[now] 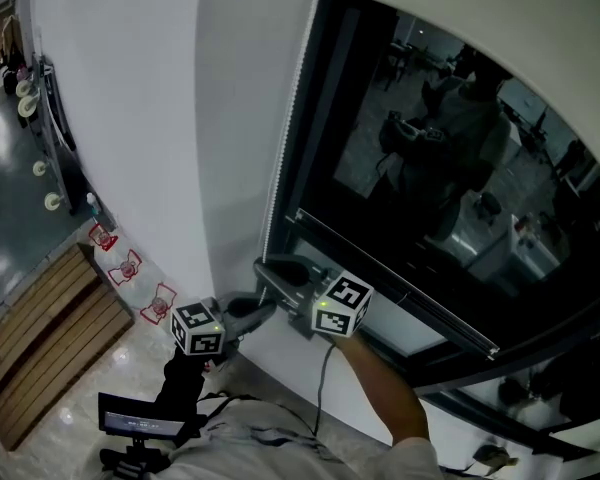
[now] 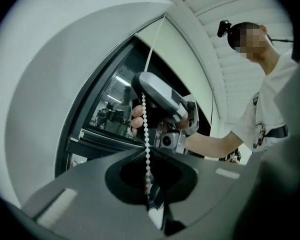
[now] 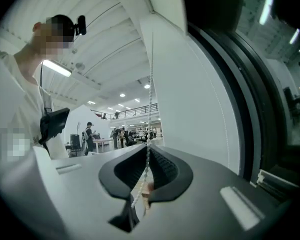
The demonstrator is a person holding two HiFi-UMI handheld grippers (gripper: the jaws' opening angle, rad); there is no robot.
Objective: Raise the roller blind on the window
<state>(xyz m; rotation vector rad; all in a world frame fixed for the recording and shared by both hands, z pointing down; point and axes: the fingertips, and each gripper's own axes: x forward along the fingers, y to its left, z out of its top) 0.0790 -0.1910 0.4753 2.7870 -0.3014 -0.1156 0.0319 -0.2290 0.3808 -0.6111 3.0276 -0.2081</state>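
A white bead chain (image 1: 285, 138) hangs down the left edge of the dark window (image 1: 450, 168). The pale roller blind (image 1: 460, 8) covers only the window's top. Both grippers point level at the chain, low by the window's bottom corner. My right gripper (image 1: 264, 267) is the upper one and is shut on the bead chain (image 3: 150, 114), which runs between its tips (image 3: 147, 146) and hangs slack below. My left gripper (image 1: 268, 306) sits just under it, also shut on the chain (image 2: 146, 119) at its tips (image 2: 147, 151). From the left gripper view, the right gripper (image 2: 165, 104) shows close above.
White wall (image 1: 160, 118) flanks the window on the left. A slatted wooden bench (image 1: 40, 348) and small red-and-white items (image 1: 130, 268) lie on the floor below. The window's lower frame rail (image 1: 400, 273) runs to the right. A dark device (image 1: 140, 423) hangs at my chest.
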